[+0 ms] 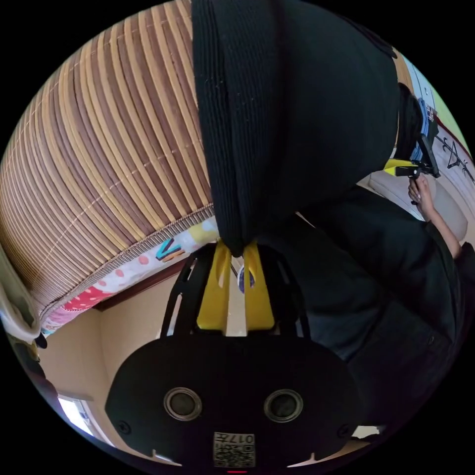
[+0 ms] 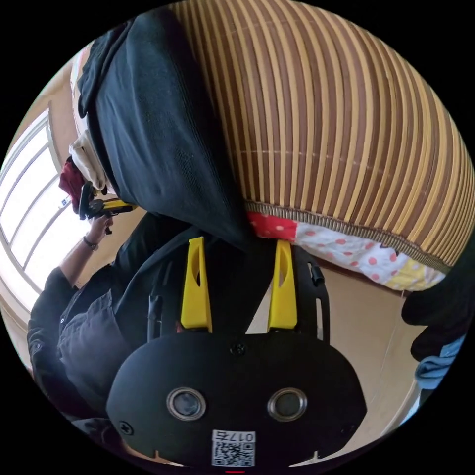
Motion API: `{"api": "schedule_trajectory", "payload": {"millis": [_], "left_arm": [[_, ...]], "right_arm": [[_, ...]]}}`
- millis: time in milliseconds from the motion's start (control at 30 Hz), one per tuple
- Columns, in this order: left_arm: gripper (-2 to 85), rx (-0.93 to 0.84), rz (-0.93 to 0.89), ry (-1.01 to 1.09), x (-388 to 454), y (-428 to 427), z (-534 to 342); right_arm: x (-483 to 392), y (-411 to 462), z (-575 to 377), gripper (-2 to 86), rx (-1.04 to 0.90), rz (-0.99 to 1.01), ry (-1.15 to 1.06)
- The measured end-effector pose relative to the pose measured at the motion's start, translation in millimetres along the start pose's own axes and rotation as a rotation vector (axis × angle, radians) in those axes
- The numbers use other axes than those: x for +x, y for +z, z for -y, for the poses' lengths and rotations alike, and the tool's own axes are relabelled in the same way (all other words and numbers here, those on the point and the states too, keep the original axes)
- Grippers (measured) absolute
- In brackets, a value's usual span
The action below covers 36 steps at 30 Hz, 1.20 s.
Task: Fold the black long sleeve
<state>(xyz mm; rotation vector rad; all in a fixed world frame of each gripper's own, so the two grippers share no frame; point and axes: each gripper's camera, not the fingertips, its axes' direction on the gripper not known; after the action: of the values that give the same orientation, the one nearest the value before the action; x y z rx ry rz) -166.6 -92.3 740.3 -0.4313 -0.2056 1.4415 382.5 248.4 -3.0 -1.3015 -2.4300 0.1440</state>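
The black long sleeve (image 1: 297,109) is a ribbed knit that hangs over a striped bamboo mat (image 1: 99,148). My left gripper (image 1: 236,251) is shut on a bunched fold of it, the yellow jaws close together on the cloth. At the right edge of this view a hand holds the right gripper (image 1: 413,170) by the garment's far side. In the right gripper view the garment (image 2: 163,128) reaches down between the yellow jaws of my right gripper (image 2: 240,245), which stand wide apart and open. The left gripper (image 2: 111,205) shows at the left, at the cloth's other end.
Under the mat's woven border lies a colourful patterned sheet (image 2: 346,252) with red dots. The person's dark clothes (image 1: 386,277) are close behind the grippers. A bright window (image 2: 24,198) and a pile of clothes (image 2: 81,168) lie to the left in the right gripper view.
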Motion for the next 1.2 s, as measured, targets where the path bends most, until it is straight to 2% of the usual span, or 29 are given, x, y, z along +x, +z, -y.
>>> {"api": "schedule_trajectory", "payload": {"millis": [67, 100, 233, 267, 333, 400, 567, 700, 800, 933, 1200], "left_arm": [[4.3, -0.012, -0.075, 0.057, -11, -6, -14], [4.2, -0.016, -0.116, 0.081, -15, -8, -18], [4.0, 0.069, -0.525, 0.260, -44, -49, -66], [4.0, 0.138, -0.648, 0.310, -54, -68, -85], [3.9, 0.246, -0.780, 0.369, -69, -95, -116], [3.9, 0.347, -0.868, 0.409, -83, -115, -145], [3.9, 0.585, -1.343, 0.593, -105, -108, -213], [4.0, 0.765, -1.463, 0.522, -113, -79, -222], [3.9, 0.933, -1.488, 0.296, -136, -62, -204], [4.0, 1.098, -1.453, 0.001, -161, -80, -172], [3.9, 1.152, -1.393, 0.053, -174, -208, -62]], "right_arm": [[-2, -10, -6, 6.9, -0.012, 0.014, -0.027], [-7, -18, -15, 5.5, -0.026, 0.071, -0.094], [-4, -65, -51, 3.4, -0.026, 0.237, -0.174], [1, -89, -68, 3.1, 0.001, 0.350, -0.208], [10, -127, -96, 2.8, 0.064, 0.545, -0.272], [20, -172, -138, 2.5, 0.128, 0.837, -0.430], [37, -212, -208, 2.1, 0.242, 1.175, -0.648], [62, -215, -204, 1.9, 0.439, 1.306, -0.586], [86, -212, -162, 1.5, 0.540, 1.324, -0.395], [85, -233, -112, 1.4, 0.617, 1.314, -0.304], [44, -345, -1, 1.6, 0.750, 1.208, -0.331]]}}
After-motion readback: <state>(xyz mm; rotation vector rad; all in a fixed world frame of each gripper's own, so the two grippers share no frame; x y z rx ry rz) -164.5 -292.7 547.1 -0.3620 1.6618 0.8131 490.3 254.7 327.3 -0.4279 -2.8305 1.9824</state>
